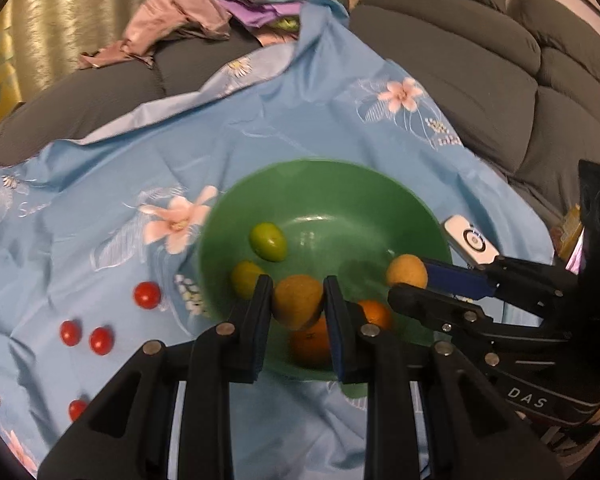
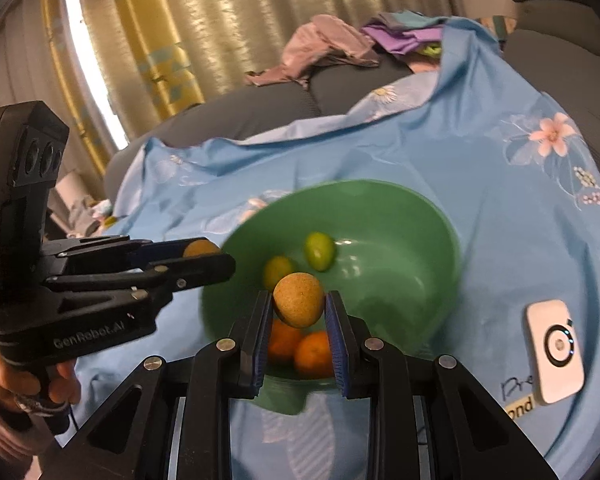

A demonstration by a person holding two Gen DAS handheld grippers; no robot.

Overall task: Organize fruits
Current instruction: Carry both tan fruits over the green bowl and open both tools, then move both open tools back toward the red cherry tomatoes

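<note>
While both grippers hang over the green bowl [image 1: 380, 196], each pinches a rough tan fruit. The left gripper [image 1: 297, 300] clamps its tan fruit [image 1: 297, 300] above the bowl's near side; the right gripper [image 2: 298, 306] grips another tan fruit [image 2: 299, 300] over the bowl. Inside lie a green fruit [image 1: 268, 241], a yellow one [image 1: 245, 278] and two oranges [image 2: 314, 354]. Red tomatoes [image 1: 147, 295] sit on the blue cloth [image 1: 300, 120] left of the bowl, a white device [image 2: 556, 350] to its right.

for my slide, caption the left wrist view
Both grippers, left gripper and right gripper, each hold a tan fruit over the green bowl.
</note>
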